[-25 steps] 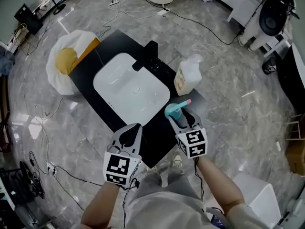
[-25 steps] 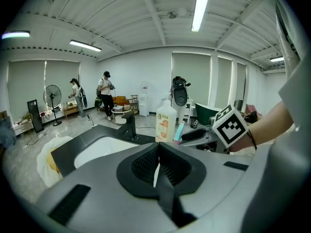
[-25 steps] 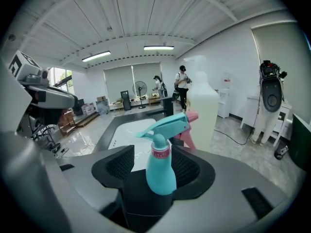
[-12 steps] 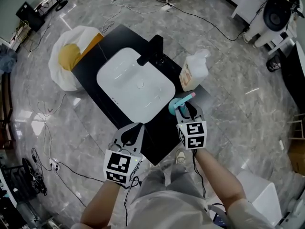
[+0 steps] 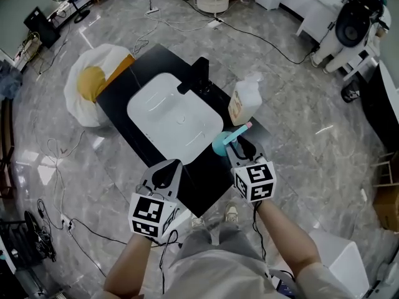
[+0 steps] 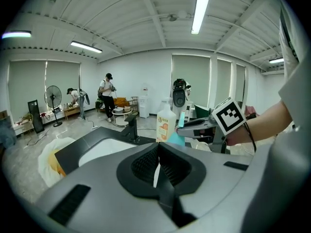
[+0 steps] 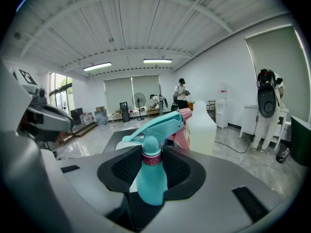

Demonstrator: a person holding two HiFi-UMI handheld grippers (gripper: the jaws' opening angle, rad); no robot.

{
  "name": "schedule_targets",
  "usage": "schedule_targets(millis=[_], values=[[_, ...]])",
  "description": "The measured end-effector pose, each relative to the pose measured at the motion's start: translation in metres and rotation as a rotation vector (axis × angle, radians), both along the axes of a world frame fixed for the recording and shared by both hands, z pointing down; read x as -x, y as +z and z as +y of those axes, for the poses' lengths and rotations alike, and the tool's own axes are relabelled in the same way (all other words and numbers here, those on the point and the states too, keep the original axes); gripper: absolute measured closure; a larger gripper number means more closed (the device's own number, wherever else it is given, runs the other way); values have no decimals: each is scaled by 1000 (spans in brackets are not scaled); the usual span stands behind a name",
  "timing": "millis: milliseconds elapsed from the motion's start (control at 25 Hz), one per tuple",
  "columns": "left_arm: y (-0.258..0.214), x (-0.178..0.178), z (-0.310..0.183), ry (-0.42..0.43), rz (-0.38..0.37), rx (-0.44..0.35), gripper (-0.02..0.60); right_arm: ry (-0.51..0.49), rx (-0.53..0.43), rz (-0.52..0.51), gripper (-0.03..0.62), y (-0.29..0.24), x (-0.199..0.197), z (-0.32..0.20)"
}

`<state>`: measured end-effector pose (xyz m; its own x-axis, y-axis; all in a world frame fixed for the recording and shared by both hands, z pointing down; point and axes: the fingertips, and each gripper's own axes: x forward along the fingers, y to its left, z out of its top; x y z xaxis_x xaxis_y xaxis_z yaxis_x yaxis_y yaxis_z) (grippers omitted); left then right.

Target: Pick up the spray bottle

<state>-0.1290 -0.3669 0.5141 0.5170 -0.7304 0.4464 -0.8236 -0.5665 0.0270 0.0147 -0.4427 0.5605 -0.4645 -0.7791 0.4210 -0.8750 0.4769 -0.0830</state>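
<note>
The teal spray bottle [image 5: 223,144] with a pink nozzle hangs over the right front part of the black counter [image 5: 212,174]. My right gripper [image 5: 239,146] has it by the neck. In the right gripper view the bottle [image 7: 150,176] stands upright between the pads, and the jaws are closing on it. My left gripper [image 5: 167,170] hovers over the counter's front edge, left of the bottle, shut and holding nothing. The left gripper view shows its own pads [image 6: 146,165] together, with the bottle [image 6: 178,136] and the right gripper beyond.
A white sink basin [image 5: 144,112] with a black faucet [image 5: 198,73] is set in the counter. A white jug [image 5: 245,100] stands just behind the bottle. A white bag with yellow contents [image 5: 93,83] lies at the counter's left. Cables cross the marble floor. People stand far back.
The right gripper's jaws have drawn in on the spray bottle's neck, and gripper and bottle have risen a little. The left gripper has hardly moved.
</note>
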Motion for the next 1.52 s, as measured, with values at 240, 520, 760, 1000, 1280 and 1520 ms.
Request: schedule_targets(millis=[240,520,760,1000,1280,1520], values=[[-46,5,-2,-9,21,-90,561,-47,-77,-56,437,-78,0,18],[-109,25,-7,-44,108,-176,561,-117,-236,-19,437,-179,5,56],[-162,35,9,-76,115,-297,561,-165,-329,-32,437,-240,6,91],[-197,35,37,-77,142,-371,561,-198,-368,-35,437,-278,8,119],[-217,29,65,-75,153,-401,561,-227,-360,-50,437,-293,6,150],[-209,25,77,-50,86,-400,561,-240,-307,-44,437,-272,2,163]])
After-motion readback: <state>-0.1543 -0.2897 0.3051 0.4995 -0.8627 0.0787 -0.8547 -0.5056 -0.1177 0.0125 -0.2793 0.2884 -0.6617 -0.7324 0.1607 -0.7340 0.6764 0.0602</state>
